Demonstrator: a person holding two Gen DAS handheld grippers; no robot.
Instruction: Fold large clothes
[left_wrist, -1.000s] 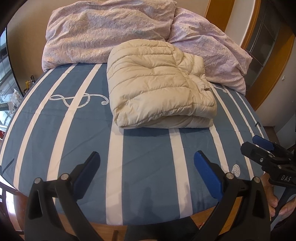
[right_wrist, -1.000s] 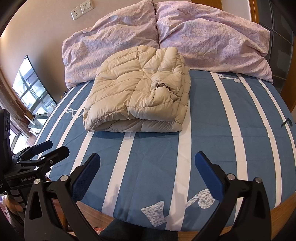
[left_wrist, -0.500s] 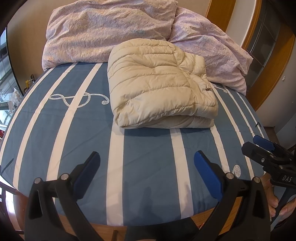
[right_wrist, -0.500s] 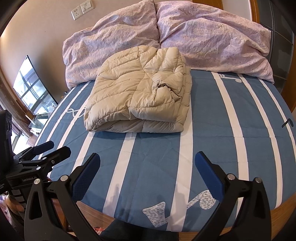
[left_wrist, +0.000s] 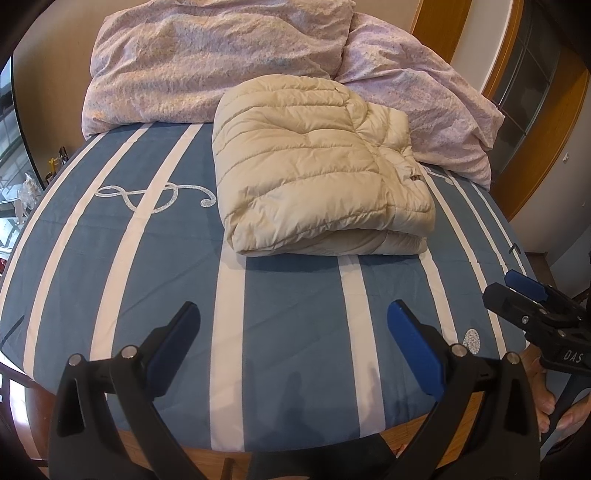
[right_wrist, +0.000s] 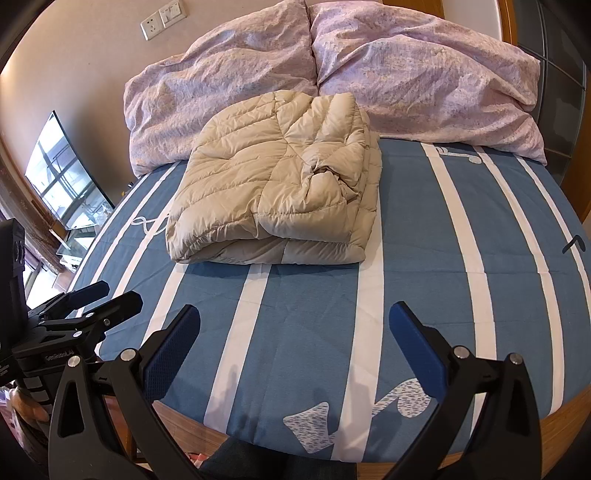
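Upper centre of both views: the jacket (left_wrist: 321, 166) (right_wrist: 277, 181), a cream quilted one, is seen folded into a thick rectangular bundle on the bed (left_wrist: 147, 258) (right_wrist: 424, 266), its far edge touching the lilac pillows (left_wrist: 207, 62) (right_wrist: 406, 74). The fold appears finished; it is judged to have been set near the head of the bed so that the foot is left free.

Left hand-held gripper (left_wrist: 293, 339): fingers wide apart, nothing between them, held low over the foot edge of the bed, well apart from the jacket. Right hand-held gripper (right_wrist: 293, 339): likewise spread and empty, over the same edge. Both are judged to be pulled back because no grasp is needed at this stage. Each gripper is also seen from the side in the other's view, at the lower right (left_wrist: 535, 310) and lower left (right_wrist: 81, 306) of the frame.

Writing: "DAS" is read on the right gripper's body in the left view, the rest cut off. A label on the left gripper's body in the right view begins "GenRobot", the rest too small. Music symbols are printed on the striped sheet; no words.

A wall socket (right_wrist: 162, 20) is noted at upper left of the right view.
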